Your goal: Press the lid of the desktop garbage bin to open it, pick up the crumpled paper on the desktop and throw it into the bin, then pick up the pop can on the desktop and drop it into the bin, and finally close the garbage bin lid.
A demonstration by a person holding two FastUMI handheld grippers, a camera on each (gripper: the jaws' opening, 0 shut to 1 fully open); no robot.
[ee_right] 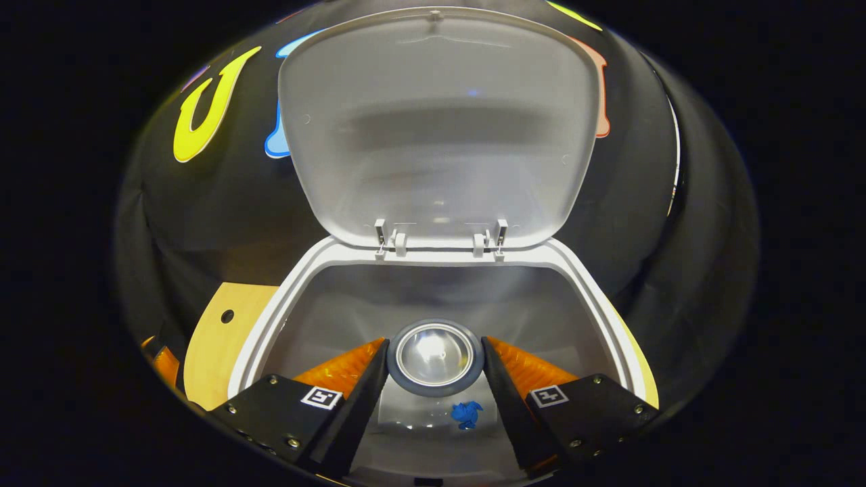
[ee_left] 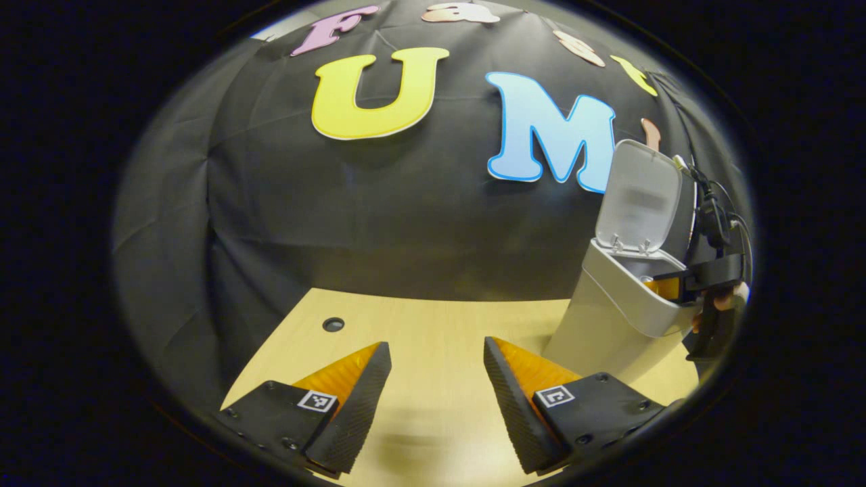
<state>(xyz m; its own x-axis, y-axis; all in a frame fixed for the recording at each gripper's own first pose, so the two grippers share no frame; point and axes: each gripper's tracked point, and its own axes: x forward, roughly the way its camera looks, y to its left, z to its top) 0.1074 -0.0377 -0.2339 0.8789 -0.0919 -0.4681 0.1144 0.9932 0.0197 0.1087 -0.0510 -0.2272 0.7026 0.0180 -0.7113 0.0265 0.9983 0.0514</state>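
Right gripper view: R tongs (ee_right: 434, 368) grip pop can (ee_right: 434, 355), body hidden | L tongs (ee_left: 436, 385) open

Bin (ee_left: 612, 318) open on the desktop (ee_left: 433, 325)
Pop can (ee_right: 434, 356) sits between the right gripper (ee_right: 434, 379) fingers over the bin's mouth, crumpled paper (ee_right: 467, 414) below inside.

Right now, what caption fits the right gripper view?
Right gripper holds the pop can over the open bin.

Light wood desktop (ee_left: 419, 325), round cable hole (ee_left: 333, 324) far left. Garbage bin (ee_left: 609, 318) stands on its right side.
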